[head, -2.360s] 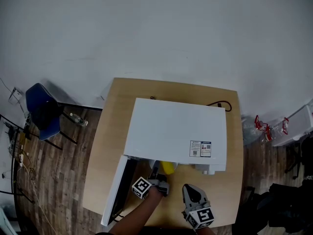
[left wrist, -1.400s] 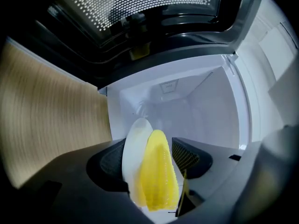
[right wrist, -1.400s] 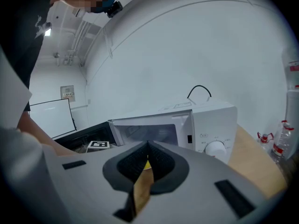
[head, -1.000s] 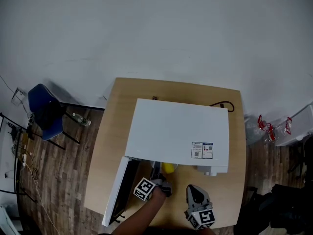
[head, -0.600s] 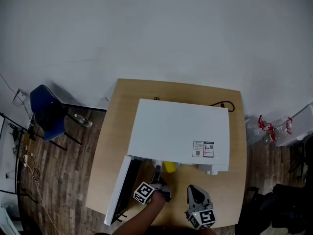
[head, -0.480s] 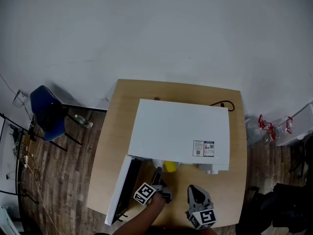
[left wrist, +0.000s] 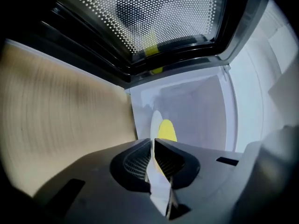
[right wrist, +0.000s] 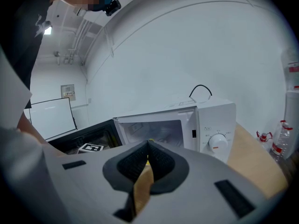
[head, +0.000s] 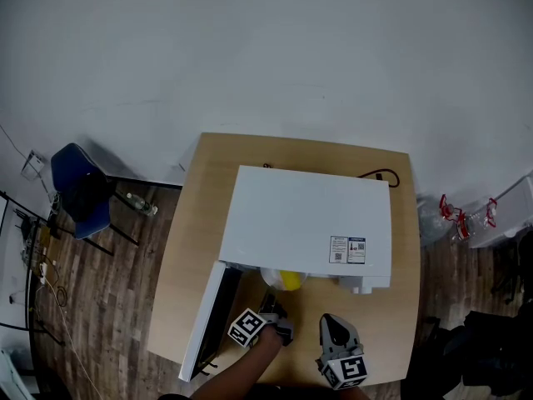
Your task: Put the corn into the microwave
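Corn [head: 289,279] is lying just inside the microwave's [head: 308,223] front edge — left gripper [head: 269,305] and right gripper [head: 333,328] are sitting shut, empty; the door [head: 206,327] is likely awaiting a push.

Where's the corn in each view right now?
Head view: corn at the microwave's open front, below centre.
Left gripper view: centre, just above the jaws, inside the cavity.
Right gripper view: only a yellow sliver above the jaw tips, probably it.
Shared landmark: the open microwave door.
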The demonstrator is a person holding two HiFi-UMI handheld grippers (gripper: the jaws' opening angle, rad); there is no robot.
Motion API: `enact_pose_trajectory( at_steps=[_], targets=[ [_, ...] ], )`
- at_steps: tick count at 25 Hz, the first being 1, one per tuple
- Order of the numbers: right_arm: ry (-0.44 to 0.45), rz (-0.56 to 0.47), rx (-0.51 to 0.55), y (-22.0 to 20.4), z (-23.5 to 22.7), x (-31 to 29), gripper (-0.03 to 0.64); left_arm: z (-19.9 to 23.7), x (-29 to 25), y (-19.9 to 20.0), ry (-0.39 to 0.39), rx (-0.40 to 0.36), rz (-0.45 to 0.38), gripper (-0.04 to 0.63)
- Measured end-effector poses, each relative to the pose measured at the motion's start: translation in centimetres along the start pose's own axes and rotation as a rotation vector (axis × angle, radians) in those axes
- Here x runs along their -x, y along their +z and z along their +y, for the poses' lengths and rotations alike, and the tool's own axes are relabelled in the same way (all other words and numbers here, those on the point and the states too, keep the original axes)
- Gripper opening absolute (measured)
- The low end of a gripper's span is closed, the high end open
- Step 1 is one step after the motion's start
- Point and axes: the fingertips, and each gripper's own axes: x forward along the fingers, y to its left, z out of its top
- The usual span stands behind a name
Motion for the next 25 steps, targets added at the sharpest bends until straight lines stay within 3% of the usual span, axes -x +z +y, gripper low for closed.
enact_pose_trajectory(
  at_steps=[8,17,25],
  targets=[
    [-0.012,0.002,-0.005,-0.2,-0.5,0.1,0.060,-0.1,-1.0,-0.5,0.014,-0.008,0.028,0.032],
    [-0.032,0.002,-0.017,-0.1,-1.7,0.4,0.060,-0.6,-3.2,0.0,0.028,0.037,-0.007,0.029],
    [-0.050,0.012,-0.024,-0.1,-2.9,0.1,0.060,-1.3,-5.9,0.3,0.066,0.027,-0.017,0.029]
  ],
)
